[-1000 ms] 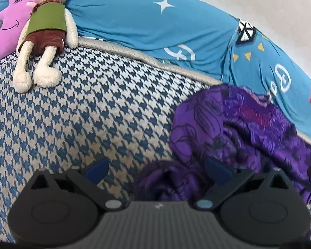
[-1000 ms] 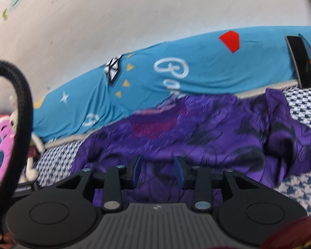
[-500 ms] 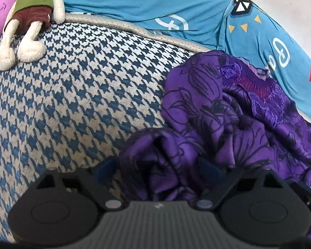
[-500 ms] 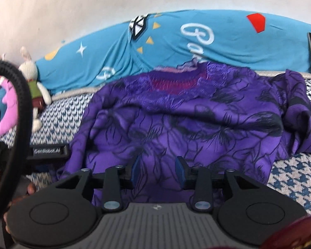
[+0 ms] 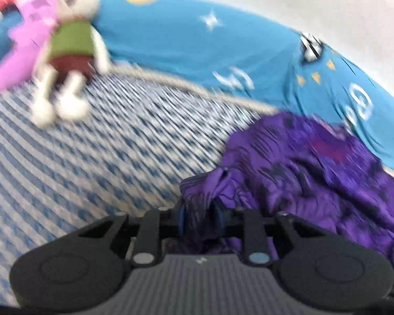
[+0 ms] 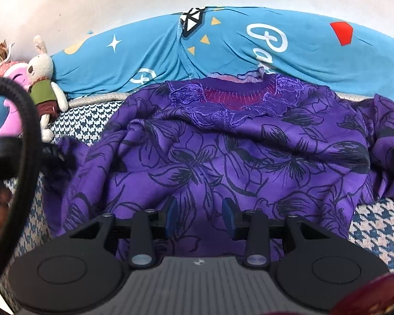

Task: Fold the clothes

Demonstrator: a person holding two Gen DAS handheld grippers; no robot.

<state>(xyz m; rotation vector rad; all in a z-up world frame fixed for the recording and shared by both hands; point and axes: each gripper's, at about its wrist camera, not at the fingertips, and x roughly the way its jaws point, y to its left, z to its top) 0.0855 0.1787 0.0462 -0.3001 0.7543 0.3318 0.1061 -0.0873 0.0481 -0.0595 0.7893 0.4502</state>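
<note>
Left wrist view: blurred; the left gripper [image 5: 200, 216] has its 2 fingers pinched on a bunched edge of the purple top [image 5: 315, 183], which lies toward the bed's [image 5: 92, 157] back edge by the blue pillow [image 5: 186, 42].

Right wrist view: the right gripper [image 6: 200, 216] hangs partly open over the top, holding nothing. The floral top is spread, rumpled, collar toward the pillow; no fold shows, so folding remains.

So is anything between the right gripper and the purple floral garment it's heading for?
Nothing visible. The right gripper hangs open directly over the purple floral garment, bare cloth showing between its fingers. The left gripper is off at the garment's far edge, already shut on a bunched fold, clear of that path.
</note>
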